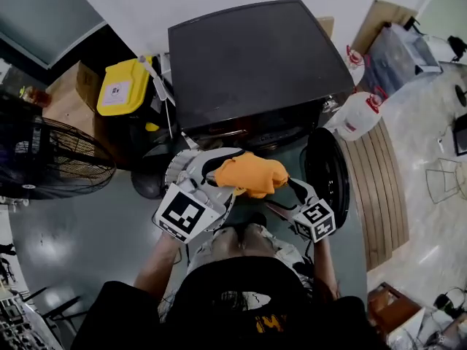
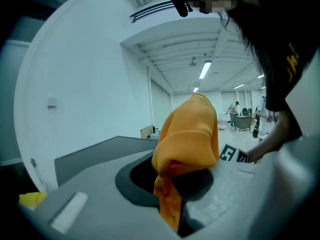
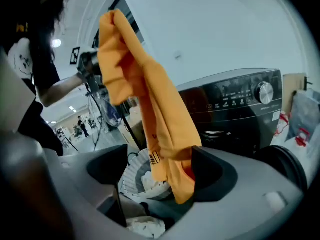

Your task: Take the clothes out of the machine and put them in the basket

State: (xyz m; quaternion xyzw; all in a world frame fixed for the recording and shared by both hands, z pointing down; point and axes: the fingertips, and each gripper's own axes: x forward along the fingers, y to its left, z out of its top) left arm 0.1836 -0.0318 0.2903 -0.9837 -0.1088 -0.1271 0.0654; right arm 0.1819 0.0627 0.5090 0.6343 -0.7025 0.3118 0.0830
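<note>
Head view: dark washing machine (image 1: 255, 57) with its round door (image 1: 326, 168) swung open to the right; inside of the drum not visible. Orange garment (image 1: 252, 173) is out of the machine, held up in front of it between left gripper (image 1: 217, 172) and right gripper (image 1: 293, 189). Yellow-lidded bin (image 1: 124, 86) is left of the machine, lid closed, contents hidden. White jugs (image 1: 361, 115) with red caps are on the right. Left gripper view: jaws closed on the garment, the cloth bunched above them and a tail hanging below. Right gripper view: jaws wide apart, gripping nothing; the garment hangs down between them, brushing the right-hand jaw. Below it is the white ribbed basket (image 3: 131, 176), in front of the machine, with white clothes (image 3: 150, 181) inside. The garment's lower end hangs just over the basket, not in it.
</note>
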